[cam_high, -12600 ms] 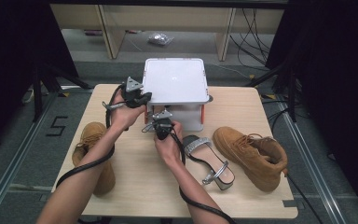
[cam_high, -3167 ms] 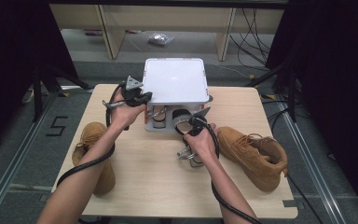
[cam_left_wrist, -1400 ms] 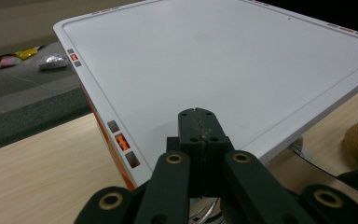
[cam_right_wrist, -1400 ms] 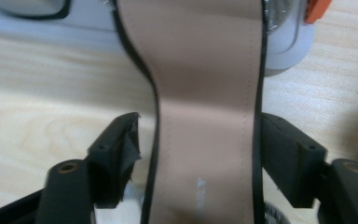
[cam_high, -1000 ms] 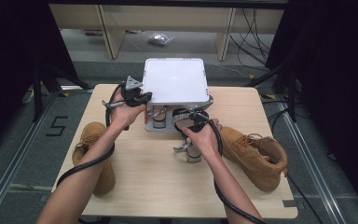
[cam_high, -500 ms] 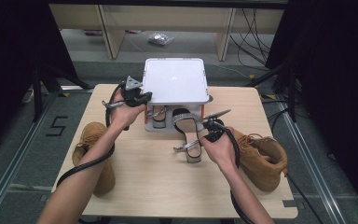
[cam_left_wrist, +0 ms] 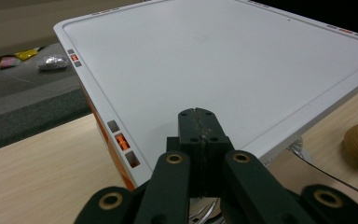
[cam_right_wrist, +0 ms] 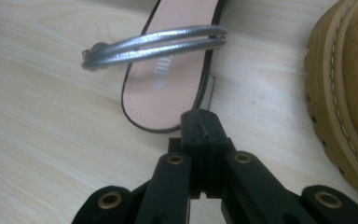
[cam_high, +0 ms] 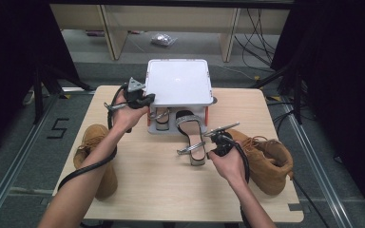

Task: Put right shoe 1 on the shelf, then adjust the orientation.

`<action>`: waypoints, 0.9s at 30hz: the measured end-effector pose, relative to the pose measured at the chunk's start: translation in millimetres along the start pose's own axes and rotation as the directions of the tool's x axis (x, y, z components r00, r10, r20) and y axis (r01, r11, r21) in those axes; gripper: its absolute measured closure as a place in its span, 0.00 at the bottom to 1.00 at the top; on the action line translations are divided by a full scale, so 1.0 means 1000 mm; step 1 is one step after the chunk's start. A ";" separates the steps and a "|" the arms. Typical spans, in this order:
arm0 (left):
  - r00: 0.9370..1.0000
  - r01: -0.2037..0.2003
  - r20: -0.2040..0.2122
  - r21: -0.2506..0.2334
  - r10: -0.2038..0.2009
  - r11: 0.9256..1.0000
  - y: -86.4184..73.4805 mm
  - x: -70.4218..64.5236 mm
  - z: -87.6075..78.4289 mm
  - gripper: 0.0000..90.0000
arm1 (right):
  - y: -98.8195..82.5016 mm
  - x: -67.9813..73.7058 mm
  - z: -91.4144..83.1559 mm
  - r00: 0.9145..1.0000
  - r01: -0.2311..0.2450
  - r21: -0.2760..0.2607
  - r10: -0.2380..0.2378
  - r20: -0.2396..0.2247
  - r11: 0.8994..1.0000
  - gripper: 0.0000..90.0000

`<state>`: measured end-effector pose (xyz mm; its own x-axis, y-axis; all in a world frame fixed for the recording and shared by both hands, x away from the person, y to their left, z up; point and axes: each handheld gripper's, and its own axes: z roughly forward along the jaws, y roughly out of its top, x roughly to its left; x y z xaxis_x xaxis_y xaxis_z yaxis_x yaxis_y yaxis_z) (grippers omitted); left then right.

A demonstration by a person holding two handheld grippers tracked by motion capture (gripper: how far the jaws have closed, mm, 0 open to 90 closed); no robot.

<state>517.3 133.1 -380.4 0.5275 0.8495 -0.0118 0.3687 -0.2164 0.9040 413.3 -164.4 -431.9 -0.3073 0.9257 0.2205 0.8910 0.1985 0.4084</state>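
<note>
High view: the left hand-held gripper (cam_high: 140, 97) rests at the white rack's (cam_high: 178, 80) 9 o'clock edge. The silver sandal (cam_high: 192, 137) lies on the counter (cam_high: 147, 175).

Left gripper view: jaws closed, empty.

Right gripper view: the right hand-held gripper (cam_right_wrist: 200, 123), jaws just closed on nothing, sits at the sandal's 6 o'clock, with a tan boot (cam_right_wrist: 349, 88) at 3 o'clock.

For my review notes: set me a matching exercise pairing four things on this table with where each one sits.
Things:
1. silver-strapped sandal
2. white two-tier rack
3. left gripper
4. tan boot

Places:
A. right edge of the table
B. at the rack's top left edge, jaws shut
C. back middle of the table
D. toe under the rack, heel out by the right gripper

Pairs: 1-D, 2-C, 3-B, 4-A
</note>
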 end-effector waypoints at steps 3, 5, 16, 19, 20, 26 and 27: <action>1.000 -0.002 0.001 0.002 0.002 1.000 0.000 0.000 0.000 1.00 | -0.006 -0.003 0.001 1.000 0.023 -0.015 -0.023 0.009 1.000 1.00; 1.000 0.001 0.000 -0.002 -0.001 1.000 0.000 0.000 0.000 1.00 | -0.010 -0.003 0.001 1.000 0.015 -0.004 -0.015 0.000 1.000 1.00; 1.000 -0.003 -0.001 -0.001 0.003 1.000 0.000 0.000 0.000 1.00 | -0.029 0.000 0.013 1.000 0.019 0.026 -0.019 -0.004 0.999 1.00; 1.000 -0.001 0.003 -0.002 0.001 1.000 0.000 0.000 0.000 1.00 | -0.030 0.004 0.014 1.000 0.024 0.033 -0.024 -0.009 0.999 1.00; 1.000 -0.002 0.004 -0.002 0.002 1.000 0.000 0.001 0.000 1.00 | -0.030 0.005 0.015 1.000 0.029 0.033 -0.029 -0.008 0.999 1.00; 1.000 -0.001 0.002 -0.003 0.001 1.000 -0.001 0.000 0.000 1.00 | -0.030 0.012 0.020 0.999 0.042 0.045 -0.042 0.005 0.998 1.00; 1.000 -0.002 0.002 -0.003 0.002 1.000 0.000 0.000 0.000 1.00 | -0.030 0.013 0.022 0.999 0.042 0.044 -0.042 -0.006 0.998 1.00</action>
<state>517.2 133.5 -380.8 0.5294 0.8483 -0.0109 0.3658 -0.2166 0.9051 390.5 -151.5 -460.9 -0.3466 0.9145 0.2088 0.8911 0.2515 0.3777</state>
